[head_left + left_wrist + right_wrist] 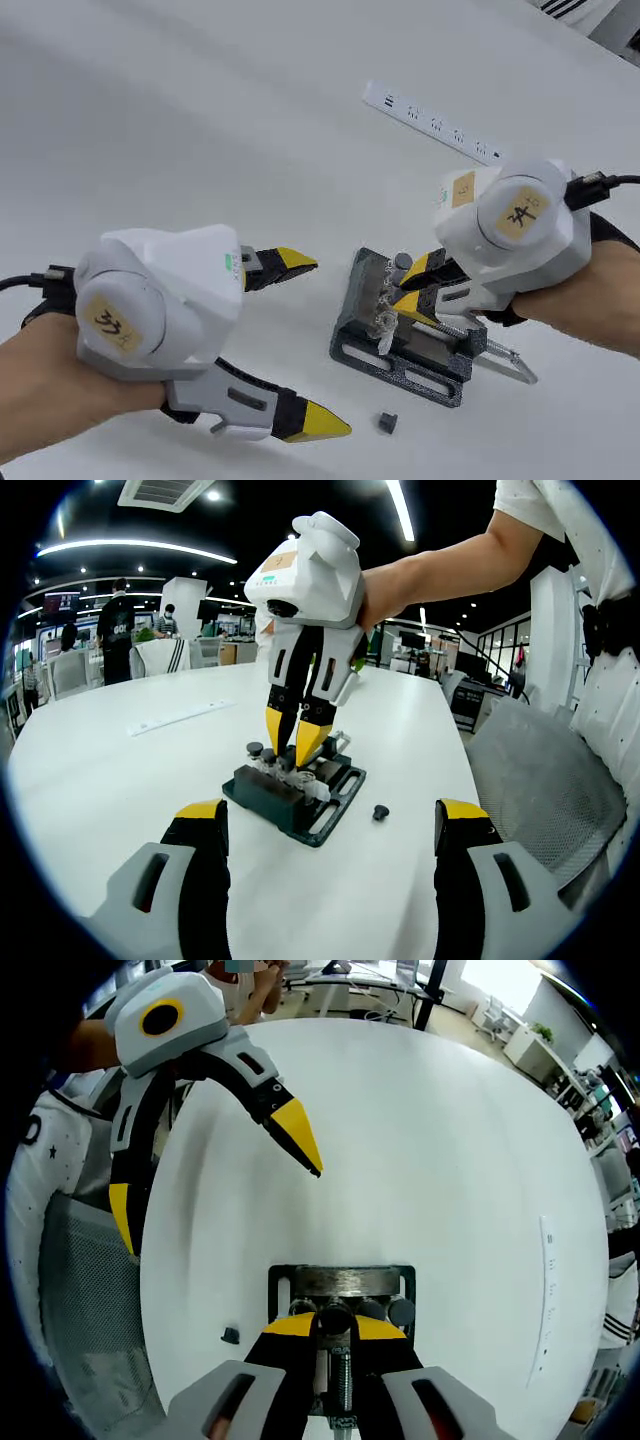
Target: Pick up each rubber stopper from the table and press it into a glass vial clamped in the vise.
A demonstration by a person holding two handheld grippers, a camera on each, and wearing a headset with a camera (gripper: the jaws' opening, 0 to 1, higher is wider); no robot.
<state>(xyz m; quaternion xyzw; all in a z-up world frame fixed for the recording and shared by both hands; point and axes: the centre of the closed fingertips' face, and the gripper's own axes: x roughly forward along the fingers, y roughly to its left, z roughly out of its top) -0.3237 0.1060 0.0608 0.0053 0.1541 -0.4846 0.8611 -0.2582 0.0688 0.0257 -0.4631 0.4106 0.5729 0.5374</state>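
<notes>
The whole thing happens on a big white round table (pixel 200 120), glossy and plain, with the dark vise (pixel 400 365) sitting out in the middle of it. The right gripper (pixel 412 285) is right on top of the vise, its yellow-tipped jaws pinched around a rubber stopper (pixel 335 1317), which sits over the row of glass vials (pixel 383 318) clamped there. Just beside it in the same row there's a seated stopper (pixel 402 262) capping another vial.

The left gripper (pixel 310 343) hangs off to the side of the vise, well clear of it. Its jaws are spread wide with nothing in them.

A loose stopper (pixel 387 423) lies on the bare table near the vise's base, on the person's side. A white power strip (pixel 435 123) lies flat on the tabletop, well beyond the vise on the far side.

Room-wise, the left gripper view shows a dark open-plan space behind the vise, with long ceiling lights (pixel 400 510) and a few people (pixel 118 625) standing way back. A grey mesh chair (pixel 545 780) is pulled up at the table edge.
</notes>
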